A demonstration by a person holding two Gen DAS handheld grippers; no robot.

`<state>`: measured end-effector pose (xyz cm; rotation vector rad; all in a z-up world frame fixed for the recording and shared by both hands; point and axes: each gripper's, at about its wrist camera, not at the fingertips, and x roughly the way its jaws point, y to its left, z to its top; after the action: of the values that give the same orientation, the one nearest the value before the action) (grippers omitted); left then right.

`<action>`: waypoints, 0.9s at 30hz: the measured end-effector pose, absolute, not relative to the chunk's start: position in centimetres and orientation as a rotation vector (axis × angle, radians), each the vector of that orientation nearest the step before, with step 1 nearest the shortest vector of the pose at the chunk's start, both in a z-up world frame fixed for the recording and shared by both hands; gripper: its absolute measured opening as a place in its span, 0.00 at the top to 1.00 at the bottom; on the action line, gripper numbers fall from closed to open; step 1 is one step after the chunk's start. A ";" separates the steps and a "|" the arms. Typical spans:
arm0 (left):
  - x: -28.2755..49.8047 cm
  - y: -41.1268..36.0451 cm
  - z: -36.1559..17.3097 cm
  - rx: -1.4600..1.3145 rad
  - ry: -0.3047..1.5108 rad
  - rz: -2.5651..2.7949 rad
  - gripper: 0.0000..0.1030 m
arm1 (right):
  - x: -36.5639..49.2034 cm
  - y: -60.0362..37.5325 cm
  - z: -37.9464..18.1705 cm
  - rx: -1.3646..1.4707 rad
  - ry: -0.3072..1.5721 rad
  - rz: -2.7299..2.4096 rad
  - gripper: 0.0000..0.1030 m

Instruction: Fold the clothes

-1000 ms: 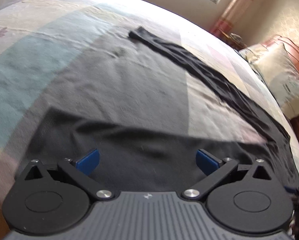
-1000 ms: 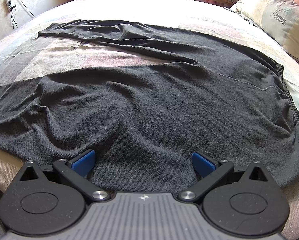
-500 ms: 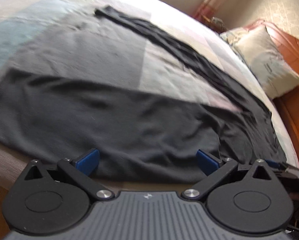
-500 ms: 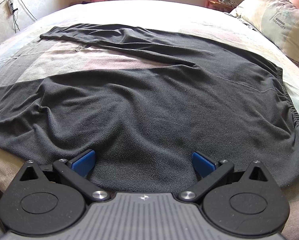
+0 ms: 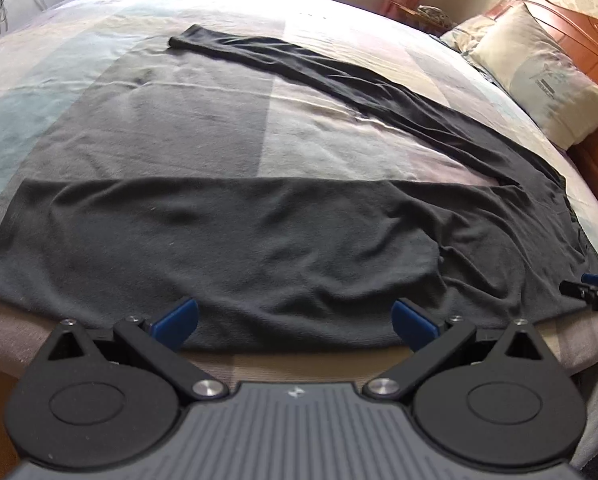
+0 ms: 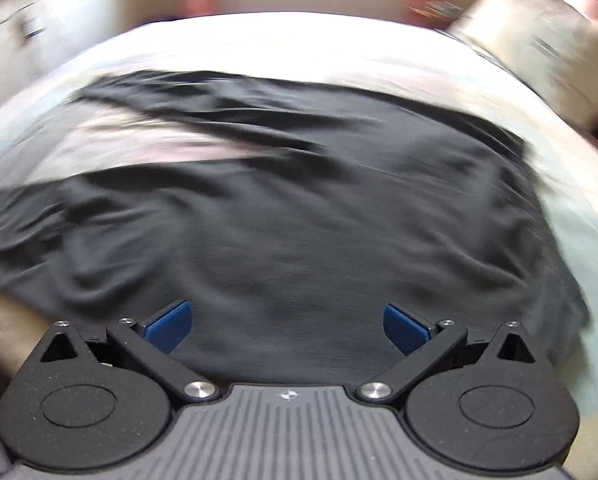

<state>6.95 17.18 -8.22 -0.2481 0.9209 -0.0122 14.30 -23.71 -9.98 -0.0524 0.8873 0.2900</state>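
Across the near half of the bed lies a pair of dark grey trousers, spread flat on the patchwork cover. One leg runs along the near edge of the mattress; the other angles away toward the far side, ending at a cuff. The waistband sits at the right end, toward the pillow, so the long axis of the garment runs left to right, cuffs to the left.

The left gripper is held over the near leg with its blue pads spread wide and nothing between them. The right gripper is likewise spread wide and empty above the seat of the trousers; its view is smeared by motion, so fine detail there cannot be read.

Probable faults from this state:
- The legs are splayed apart — folding lengthwise without first bringing them together would likely give a skewed stack.
- The near leg lies right at the mattress edge; a loose or one-sided pinch could let the fabric slide off.
- Wrinkles near the crotch may be trapped in the fold unless smoothed first.
- A deep pinch may catch the bed cover along with the trousers.
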 end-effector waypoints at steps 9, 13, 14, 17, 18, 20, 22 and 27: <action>9.2 13.1 -8.2 -0.175 0.937 -0.080 0.01 | 13.7 -29.7 -9.9 0.094 0.898 0.244 0.00; 9.9 12.3 -8.2 -0.171 0.939 -0.087 0.01 | 15.1 -30.7 -8.8 0.098 0.846 0.246 0.00; 9.9 12.2 -8.3 -0.168 0.941 -0.091 0.01 | 15.8 -30.9 -8.9 0.098 0.848 0.232 0.00; 9.9 12.0 -8.5 -0.169 0.949 -0.089 0.01 | 17.0 -31.5 -9.6 0.107 0.872 0.183 0.00; 9.9 12.1 -8.6 -0.174 0.951 -0.090 0.01 | 16.9 -31.7 -9.9 0.121 0.881 0.181 0.00; 9.9 12.2 -8.8 -0.184 0.958 -0.091 0.01 | 16.7 -32.2 -10.5 0.143 0.893 0.174 0.00; 10.3 12.1 -9.2 -0.183 0.972 -0.093 0.01 | 16.1 -32.6 -11.2 0.145 0.884 0.157 0.00; 11.0 11.3 -9.7 -0.174 0.982 -0.123 0.01 | 16.3 -32.1 -11.8 0.134 0.885 0.100 0.00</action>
<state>11.05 11.27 -9.66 -0.1743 0.9815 -0.1227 16.31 -32.09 -11.75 0.1338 0.8852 0.0995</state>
